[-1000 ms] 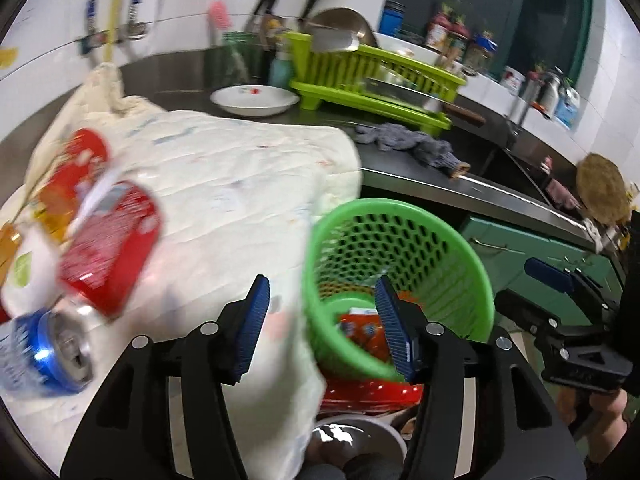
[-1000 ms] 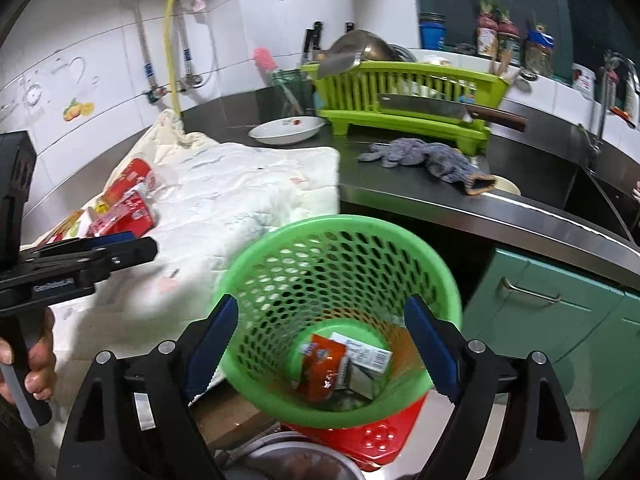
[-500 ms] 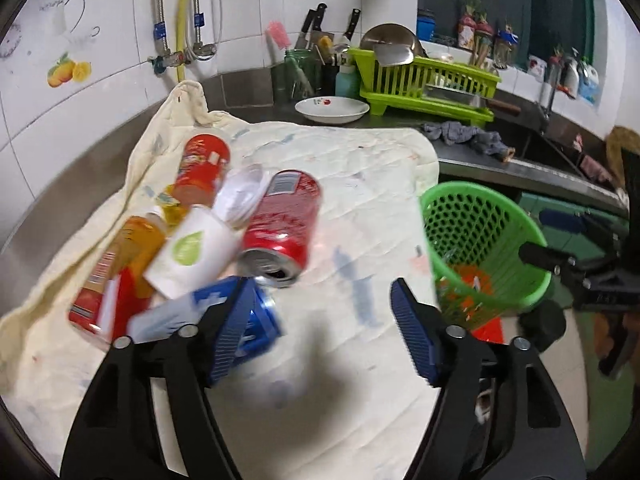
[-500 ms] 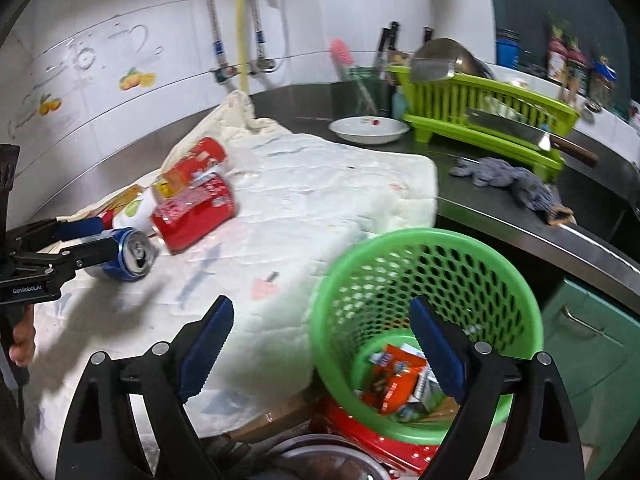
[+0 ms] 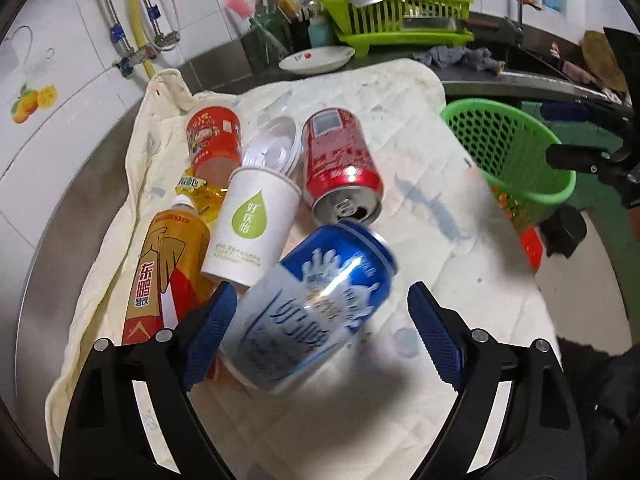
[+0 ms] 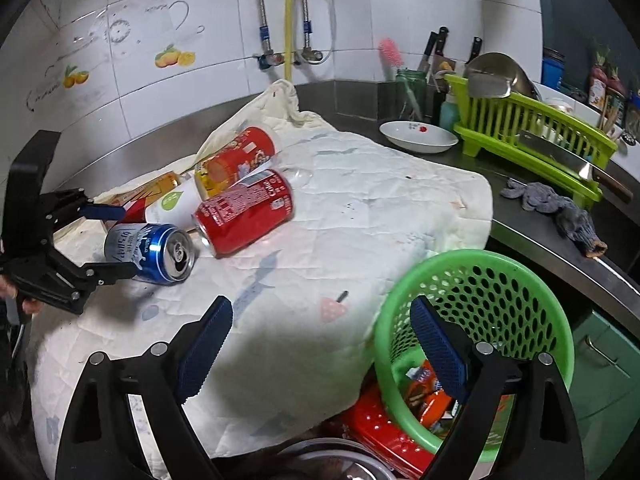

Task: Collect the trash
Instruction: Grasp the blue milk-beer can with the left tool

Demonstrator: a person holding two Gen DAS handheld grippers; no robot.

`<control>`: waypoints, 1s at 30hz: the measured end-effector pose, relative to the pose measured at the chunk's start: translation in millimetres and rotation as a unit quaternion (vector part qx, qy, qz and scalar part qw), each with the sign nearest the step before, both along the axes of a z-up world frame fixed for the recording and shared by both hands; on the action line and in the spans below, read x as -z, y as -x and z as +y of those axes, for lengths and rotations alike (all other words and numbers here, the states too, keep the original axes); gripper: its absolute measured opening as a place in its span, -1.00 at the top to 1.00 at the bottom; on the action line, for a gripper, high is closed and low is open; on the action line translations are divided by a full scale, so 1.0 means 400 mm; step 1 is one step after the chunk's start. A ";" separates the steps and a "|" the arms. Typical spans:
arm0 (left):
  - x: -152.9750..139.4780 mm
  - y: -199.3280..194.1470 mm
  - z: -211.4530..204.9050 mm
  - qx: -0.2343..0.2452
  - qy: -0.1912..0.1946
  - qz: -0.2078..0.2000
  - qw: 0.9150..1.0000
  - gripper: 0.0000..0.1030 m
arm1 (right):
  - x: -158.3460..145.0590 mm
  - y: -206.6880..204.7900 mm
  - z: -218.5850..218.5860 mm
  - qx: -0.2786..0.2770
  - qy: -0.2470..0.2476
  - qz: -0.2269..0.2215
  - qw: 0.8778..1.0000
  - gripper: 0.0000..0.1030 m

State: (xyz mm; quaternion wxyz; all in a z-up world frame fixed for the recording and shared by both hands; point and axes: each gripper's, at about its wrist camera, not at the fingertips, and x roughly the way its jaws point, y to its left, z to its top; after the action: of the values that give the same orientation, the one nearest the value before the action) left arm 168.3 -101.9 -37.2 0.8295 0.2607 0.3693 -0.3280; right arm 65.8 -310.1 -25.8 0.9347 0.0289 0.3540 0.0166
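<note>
A blue and white can lies on its side on the cream cloth. My left gripper straddles it, and its jaws are opening; the pads do not press on the can. From the right wrist this gripper shows at the left edge, around the can. Behind the blue can lie a red can, a white paper cup, an orange bottle, a red tub and a clear lid. My right gripper hangs open and empty by the green basket.
The basket holds wrappers and stands below the counter edge on a red thing. At the back are a white plate, a green dish rack and a grey rag. A tiled wall closes off the left.
Both grippers swung left, away from the basket toward the trash pile. The left jaws spread wider and now have the blue can between them.
</note>
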 end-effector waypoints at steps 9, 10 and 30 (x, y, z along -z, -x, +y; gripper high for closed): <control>0.034 -0.051 0.014 0.022 -0.009 0.032 0.999 -0.69 | 0.003 -0.058 0.046 -0.018 0.002 0.017 1.000 -0.70; 0.032 -0.053 0.015 0.021 -0.002 0.034 0.999 -0.69 | 0.002 -0.065 0.049 -0.019 0.002 0.018 1.000 -0.70; 0.053 -0.074 -0.007 0.067 -0.017 0.067 0.995 -0.79 | 0.004 -0.141 0.056 -0.025 -0.036 0.048 0.998 -0.70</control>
State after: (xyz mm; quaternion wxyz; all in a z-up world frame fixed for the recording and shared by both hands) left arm 197.8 -104.7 -58.5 0.7745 0.2766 0.4113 -0.3930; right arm 122.3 -287.6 -27.5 0.9143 0.0548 0.3979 0.0518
